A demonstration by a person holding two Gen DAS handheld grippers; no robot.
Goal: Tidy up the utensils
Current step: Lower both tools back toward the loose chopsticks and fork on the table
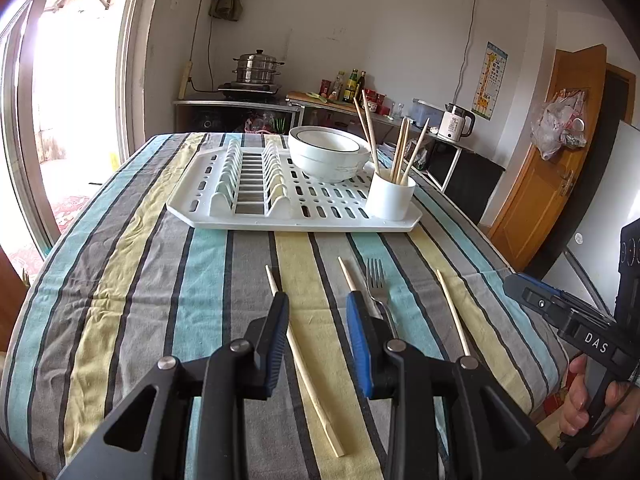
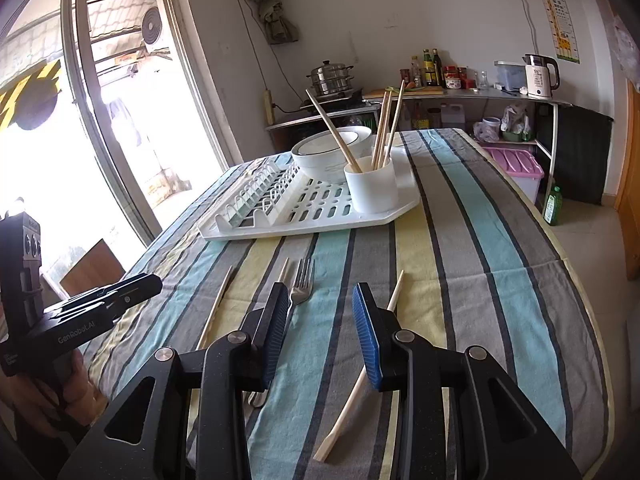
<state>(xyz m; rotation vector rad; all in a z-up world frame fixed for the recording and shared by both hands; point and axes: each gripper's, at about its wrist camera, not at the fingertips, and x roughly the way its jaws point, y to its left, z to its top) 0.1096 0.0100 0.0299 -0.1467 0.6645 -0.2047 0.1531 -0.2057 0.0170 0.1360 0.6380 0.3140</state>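
The left gripper (image 1: pixel 318 300) hangs just above the striped tablecloth (image 1: pixel 160 280), jaws parted with nothing between them. Its black fingers cover the middle of the nearest chopstick (image 1: pixel 308 376), the lower end of a 2nd chopstick (image 1: pixel 346 276) and most of the fork (image 1: pixel 376 280) handle, so only the tines and neck of the fork show in the left wrist view. A 3rd chopstick (image 1: pixel 452 312) lies free to the right, its near end close behind the gripper's right linkage.

The right gripper (image 2: pixel 320 292) is likewise apart and empty, low over the cloth. In its view the fork (image 2: pixel 303 284) passes under the left finger, with the handle end peeping out below. The chopstick (image 2: pixel 348 408) beside the right finger is crossed by that finger partway along.

All 3 loose chopsticks and the fork lie flat with their long axes running away from the cameras toward the white dish rack (image 1: pixel 296 216); the fork's tines point at the rack, and the chopsticks' thin tips point the same way.

In the rack's near right corner stands a white cup (image 1: pixel 391 196) holding several chopsticks (image 1: pixel 400 152) upright, fanned outward. How many there are is hard to count. Stacked bowls (image 1: pixel 330 152) sit behind the cup.

A hand (image 1: pixel 596 404) gripping the right tool is cut off at the frame edge.
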